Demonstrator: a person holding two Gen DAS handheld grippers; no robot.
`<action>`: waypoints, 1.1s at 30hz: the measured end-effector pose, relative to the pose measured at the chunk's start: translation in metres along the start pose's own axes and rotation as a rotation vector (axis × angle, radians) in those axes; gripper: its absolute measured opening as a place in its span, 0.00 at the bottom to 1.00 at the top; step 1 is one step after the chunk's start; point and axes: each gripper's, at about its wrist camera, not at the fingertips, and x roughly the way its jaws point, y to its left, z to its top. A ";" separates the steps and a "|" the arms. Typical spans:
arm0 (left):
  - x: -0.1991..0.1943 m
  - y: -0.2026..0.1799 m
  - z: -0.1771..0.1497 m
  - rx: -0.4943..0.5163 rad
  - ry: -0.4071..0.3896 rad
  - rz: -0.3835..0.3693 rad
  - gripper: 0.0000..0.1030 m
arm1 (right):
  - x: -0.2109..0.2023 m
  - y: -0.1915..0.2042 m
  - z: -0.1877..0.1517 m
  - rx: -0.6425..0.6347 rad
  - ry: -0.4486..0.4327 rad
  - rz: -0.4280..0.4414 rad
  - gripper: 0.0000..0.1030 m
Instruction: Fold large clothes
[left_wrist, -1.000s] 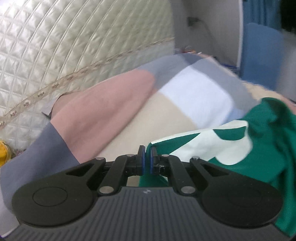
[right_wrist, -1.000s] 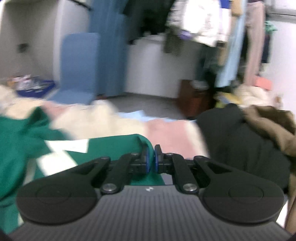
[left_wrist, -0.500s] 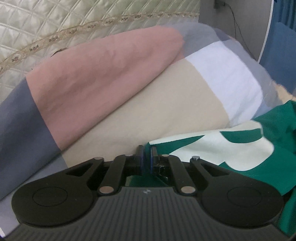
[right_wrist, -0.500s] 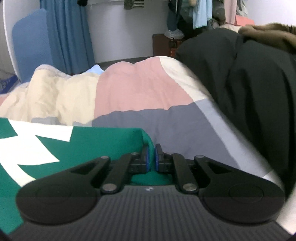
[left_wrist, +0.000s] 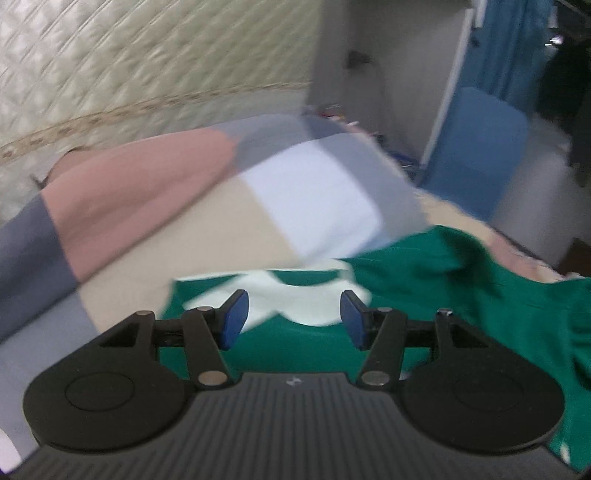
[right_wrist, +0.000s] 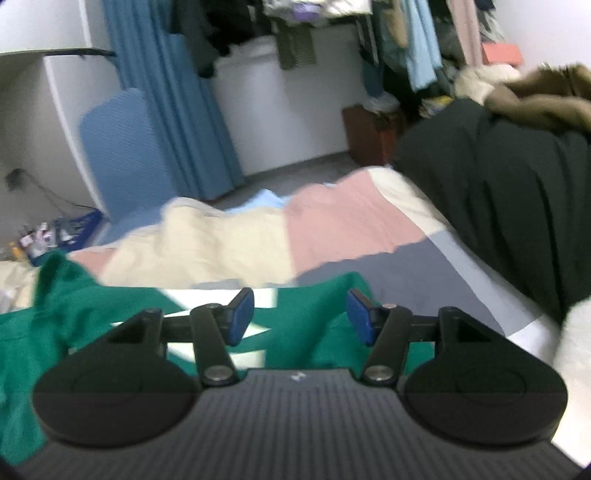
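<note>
Bedroom, both views motion-blurred. Bed covered by a colour-block duvet (left_wrist: 207, 221) in pink, beige, grey and white panels; same duvet in the right wrist view (right_wrist: 332, 229). Cream quilted headboard (left_wrist: 129, 66) with a braided trim fills the far left of the left wrist view. Far right there: a blue panel (left_wrist: 476, 147) leaning by a white wall, blue curtain above it. Right wrist view shows the blue curtain (right_wrist: 166, 103), a white cabinet (right_wrist: 280, 110) beyond the bed, hanging clothes (right_wrist: 417, 44) at the far right, a black garment (right_wrist: 498, 206) piled on the right side of the bed with a brown fur-like piece (right_wrist: 546, 99) on top.

Left gripper (left_wrist: 291, 314) angled down toward the bed, jaws parted, having just been opening; blue pads (left_wrist: 232, 317) clear of the cloth, nothing pinched between them. Green jersey (left_wrist: 424, 295) with white shapes lies on the duvet right below and beyond the fingers, bunched toward the right.

Right gripper (right_wrist: 301, 314) also tilted down, jaws likewise apart and just been opening, pads free, nothing clamped. The green jersey (right_wrist: 92, 314) spreads under it and off to the near left, its right edge ending near the grey duvet panel.
</note>
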 end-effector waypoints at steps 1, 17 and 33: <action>-0.008 -0.011 -0.003 0.004 -0.001 -0.030 0.59 | -0.012 0.010 -0.001 -0.010 -0.005 0.020 0.56; -0.082 -0.101 -0.084 0.183 -0.013 -0.236 0.59 | -0.141 0.161 -0.068 -0.215 -0.013 0.398 0.56; -0.099 -0.128 -0.157 0.218 -0.011 -0.342 0.59 | -0.163 0.210 -0.172 -0.292 0.074 0.563 0.56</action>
